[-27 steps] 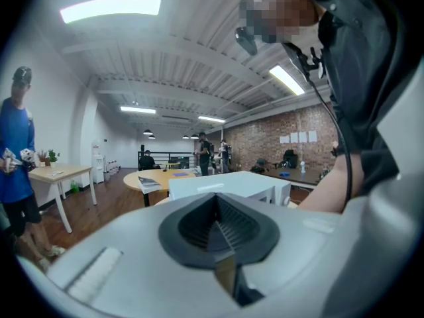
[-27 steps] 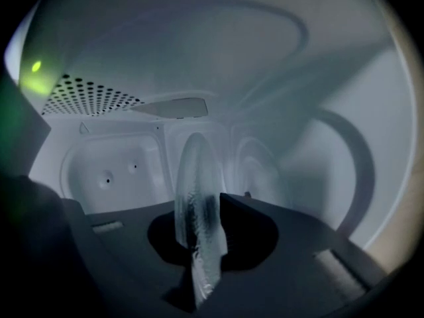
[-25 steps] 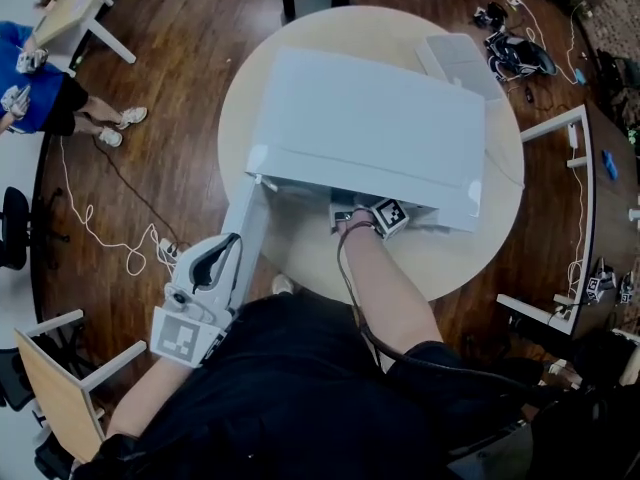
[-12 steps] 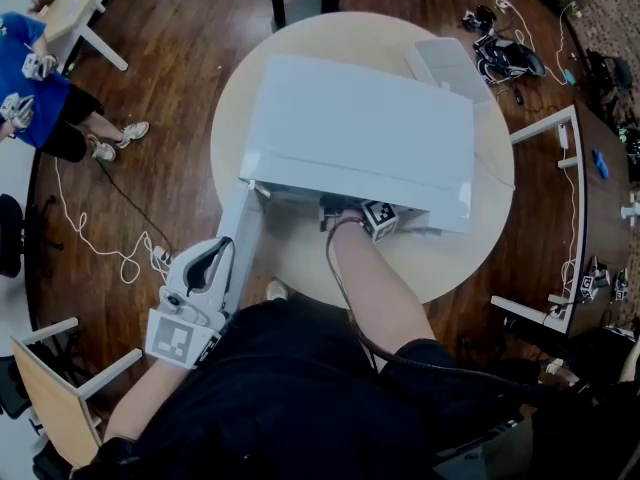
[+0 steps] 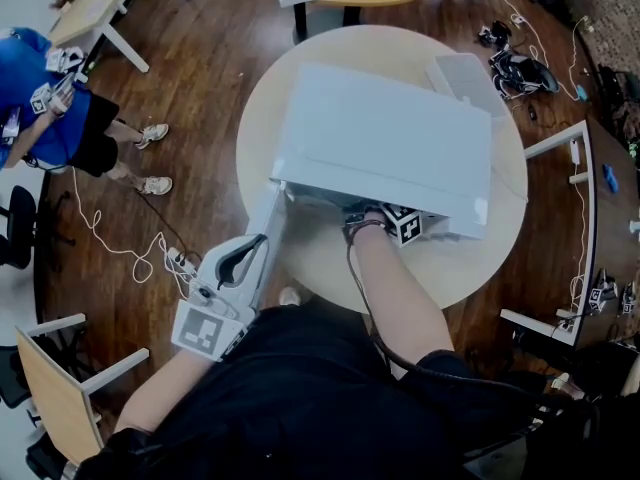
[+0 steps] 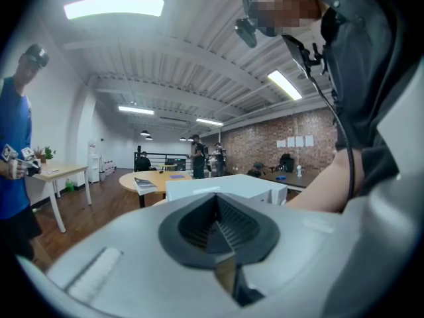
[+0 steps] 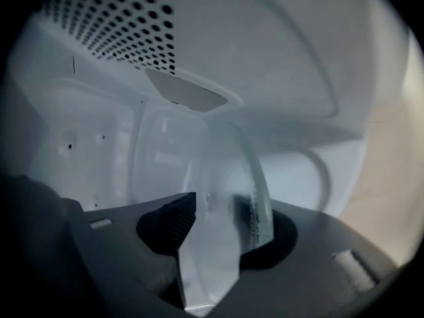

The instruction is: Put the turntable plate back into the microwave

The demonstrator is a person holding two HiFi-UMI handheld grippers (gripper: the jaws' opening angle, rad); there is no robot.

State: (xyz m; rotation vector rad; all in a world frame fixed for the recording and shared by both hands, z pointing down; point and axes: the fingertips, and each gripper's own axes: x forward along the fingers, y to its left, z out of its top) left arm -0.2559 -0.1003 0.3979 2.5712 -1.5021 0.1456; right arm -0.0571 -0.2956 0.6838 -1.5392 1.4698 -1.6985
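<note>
**Right gripper**: the jaws have just been opening and stand apart, with the rim of the glass plate between them. The hold appears to be let go, so the plate is judged released rather than gripped. The plate is inside the microwave, within its white cavity, which suggests the hand reached in to set it down there. Whether it sits level cannot be told. Only this gripper's marker cube and the forearm show at the microwave's mouth.

**Left gripper**: the jaws are pressed together on nothing. It is held outside the microwave, beside the outer end of its open door, probably parked there so as not to block the opening.

The microwave stands on a round table.
</note>
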